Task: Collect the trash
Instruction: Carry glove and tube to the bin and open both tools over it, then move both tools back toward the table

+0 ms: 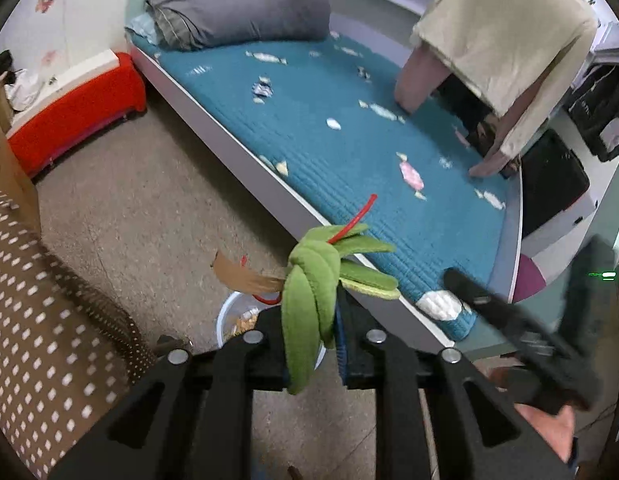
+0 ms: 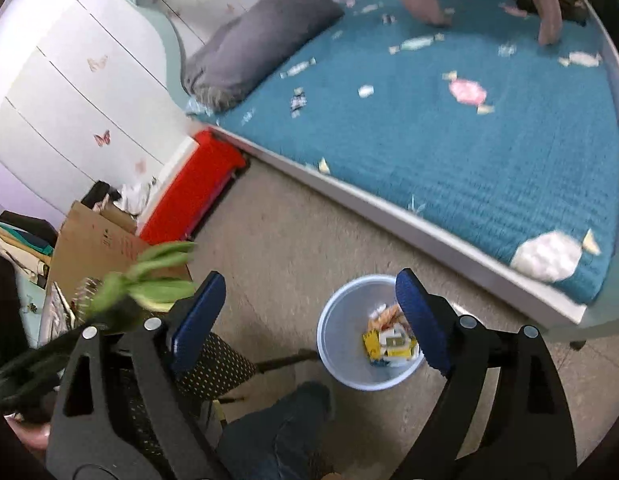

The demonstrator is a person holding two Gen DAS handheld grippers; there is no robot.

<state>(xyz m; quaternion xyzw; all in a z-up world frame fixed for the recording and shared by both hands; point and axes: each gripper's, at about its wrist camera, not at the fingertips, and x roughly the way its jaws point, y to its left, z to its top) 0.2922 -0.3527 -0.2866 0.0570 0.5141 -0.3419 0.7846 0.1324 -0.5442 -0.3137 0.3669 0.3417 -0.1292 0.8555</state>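
Observation:
My left gripper (image 1: 309,320) is shut on a bundle of green fabric leaves (image 1: 313,276) with a red cord (image 1: 359,214) and a brown cardboard strip (image 1: 245,276) sticking out of it. The bundle hides the fingertips. Below it on the floor stands a pale blue bin (image 1: 229,316). In the right wrist view the bin (image 2: 341,320) holds yellow and white wrappers (image 2: 389,340). My right gripper (image 2: 309,280) is open just above the bin, its blue pads (image 2: 421,320) wide apart with nothing between them. The green bundle (image 2: 149,276) shows blurred at the left.
A bed with a teal quilt (image 2: 449,140) bears candy-shaped pieces, printed or loose I cannot tell. A person in a beige top (image 1: 505,28) leans on it. A grey pillow (image 1: 237,12), a red box (image 1: 77,108), a cardboard box (image 2: 97,244) and a dotted seat (image 1: 41,320) stand around.

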